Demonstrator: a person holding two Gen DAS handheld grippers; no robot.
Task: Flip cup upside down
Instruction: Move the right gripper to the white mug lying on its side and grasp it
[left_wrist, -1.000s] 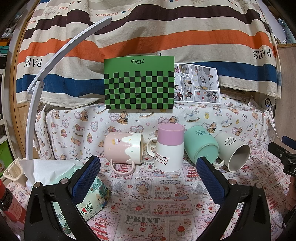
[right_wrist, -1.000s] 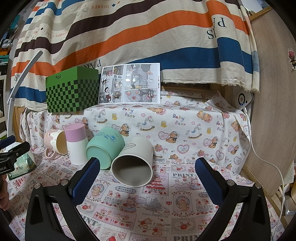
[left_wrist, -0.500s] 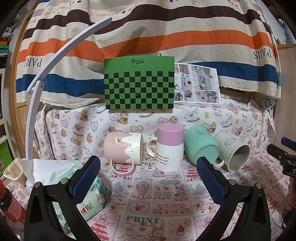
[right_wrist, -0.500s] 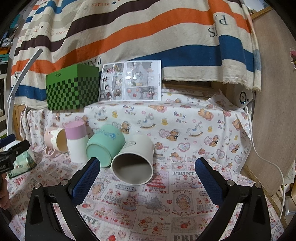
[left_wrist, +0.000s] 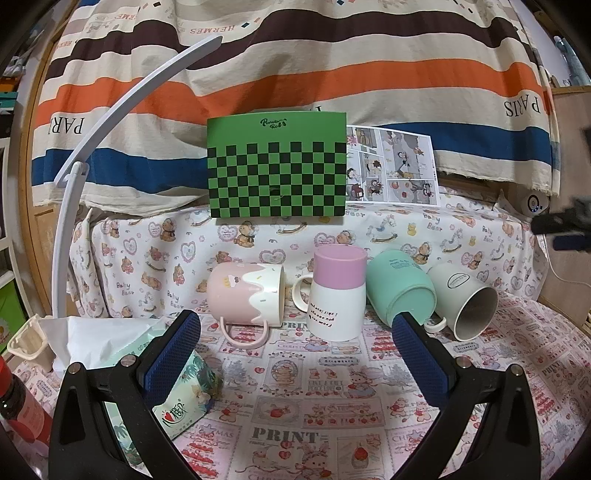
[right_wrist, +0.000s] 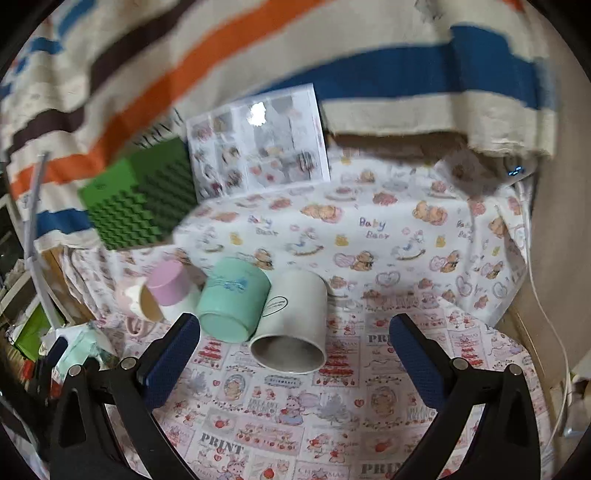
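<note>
Closest in, the left gripper (left_wrist: 295, 354) has its fingers spread wide with nothing between them, hanging over the patterned cloth (left_wrist: 295, 424) on the counter; a tissue pack (left_wrist: 184, 402) sits just by its left finger. The right gripper (right_wrist: 295, 354) is the same deal — fingers wide apart, holding nothing — and its view is tilted and pretty blurry. Just past the fingers is the row of four cups. From the left view: a pink cup (left_wrist: 243, 295) on its side with the handle down and the mouth facing right, then a pink-and-white cup (left_wrist: 338, 293) already standing upside down, then a teal cup (left_wrist: 400, 291) on its side with its base toward the camera, then a white cup (left_wrist: 463, 301) on its side with the open mouth facing the camera and slightly right. The teal and white ones look like they touch. In the right view the white cup (right_wrist: 293, 325) lies dead ahead between the fingers, mouth toward the lens, teal cup (right_wrist: 232, 299) pressed against its left. Behind them, up on a cloth-covered ledge, a green checkered box (left_wrist: 277, 166) and a comic sheet (left_wrist: 391, 166) lean against a striped drape (left_wrist: 295, 74). A white curved lamp arm (left_wrist: 110, 122) arcs over the left side.
</note>
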